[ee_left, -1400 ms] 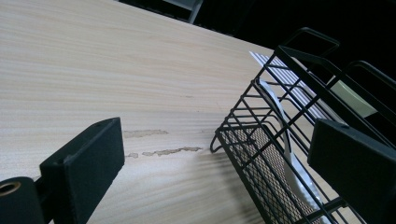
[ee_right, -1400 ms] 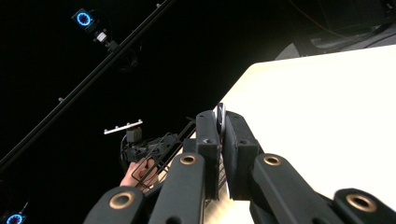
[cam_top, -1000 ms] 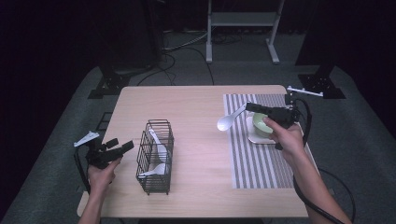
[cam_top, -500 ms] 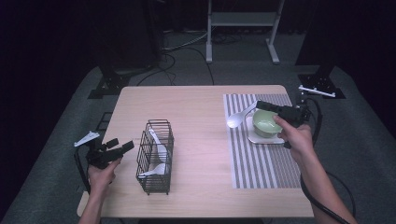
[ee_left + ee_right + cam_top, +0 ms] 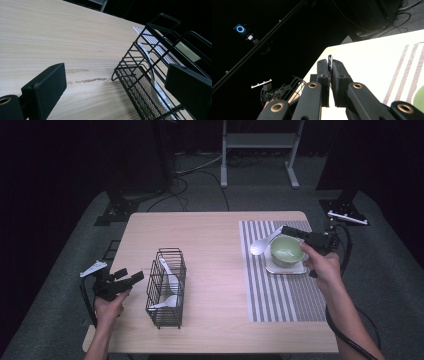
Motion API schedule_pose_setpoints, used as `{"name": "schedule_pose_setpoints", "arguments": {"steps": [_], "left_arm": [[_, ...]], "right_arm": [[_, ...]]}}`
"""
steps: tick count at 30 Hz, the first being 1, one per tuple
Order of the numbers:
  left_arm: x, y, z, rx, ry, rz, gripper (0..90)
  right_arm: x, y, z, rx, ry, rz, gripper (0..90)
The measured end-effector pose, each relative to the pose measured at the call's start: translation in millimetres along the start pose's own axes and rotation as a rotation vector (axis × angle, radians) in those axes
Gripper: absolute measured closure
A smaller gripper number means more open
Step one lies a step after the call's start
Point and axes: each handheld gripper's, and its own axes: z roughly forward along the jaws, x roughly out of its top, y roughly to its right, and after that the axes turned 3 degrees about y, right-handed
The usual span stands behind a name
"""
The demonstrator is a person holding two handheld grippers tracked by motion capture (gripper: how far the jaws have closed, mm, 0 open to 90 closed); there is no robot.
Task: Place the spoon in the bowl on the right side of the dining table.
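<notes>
Dark room around a pale wooden table [image 5: 210, 250], cables and a metal stand on the grey floor behind it. Black wire basket [image 5: 166, 287] stands upright on the table's left half, near the front; inside it, two white spoons [image 5: 170, 277], one leaning up against the wire wall, one lying low with its bowl toward the basket's left side. Striped placemat [image 5: 280, 290] covers the table's right part. On it, toward the far end, a white square coaster [image 5: 285, 268] bears a pale green bowl [image 5: 286, 251]; nothing can be made out in the bowl. Right gripper [image 5: 285, 231] hangs over the bowl's far rim, jaws clamped tight on the handle of a white spoon [image 5: 260, 246], whose bowl end juts left above the placemat, just beside the green bowl. Right gripper view shows the handle's thin edge [image 5: 330, 62] pinched between the two pads. Left gripper [image 5: 131, 279] hovers just left of the basket, jaws spread wide with nothing between them; its own view looks past both pads at the basket's mesh floor.
</notes>
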Motion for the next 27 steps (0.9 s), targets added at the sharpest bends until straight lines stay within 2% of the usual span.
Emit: {"name": "schedule_pose_setpoints", "arguments": {"steps": [21,27], "left_arm": [[0.3,0.3,0.0,0.000,0.001,0.003,2.7],[0.3,0.0,-0.1,-0.001,0.001,0.001,2.8]], "right_arm": [[12.7,17.2,-26.0,-0.056,0.080,0.032,85.5],[17.4,23.2,-32.4,-0.092,0.090,0.038,85.5]]}}
